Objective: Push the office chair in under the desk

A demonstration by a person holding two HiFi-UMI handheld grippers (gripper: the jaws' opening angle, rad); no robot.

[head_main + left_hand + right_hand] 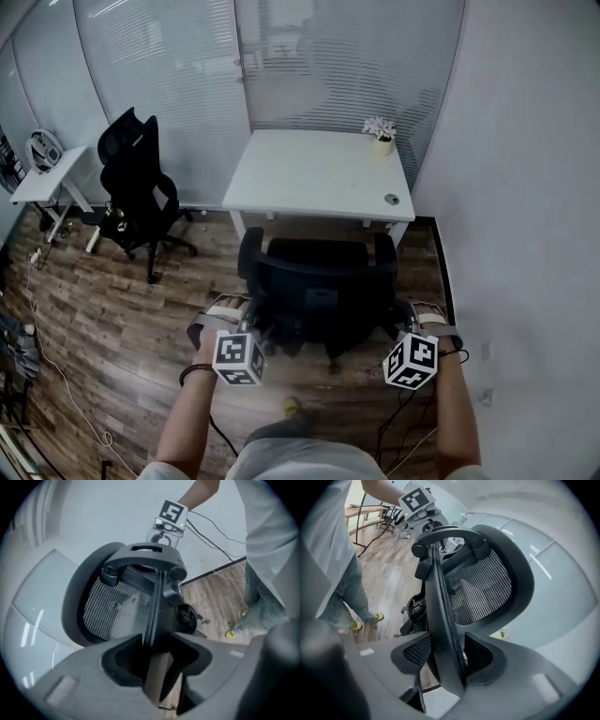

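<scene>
The left hand-held gripper (157,665) and right hand-held gripper (447,660) clamp the office chair (319,286) by its backrest. It stands just short of the tabletop (319,173), so most of the pushing seems left.

The person wears a pale short-sleeved shirt (300,461), blue jeans (344,597) and yellow-green shoes (356,626), with a dark wristband (192,373). The left gripper (251,328) and right gripper (398,330) are grey. Each bears a black-and-white marker cube (236,358) and trails thin black cables (398,412).
</scene>
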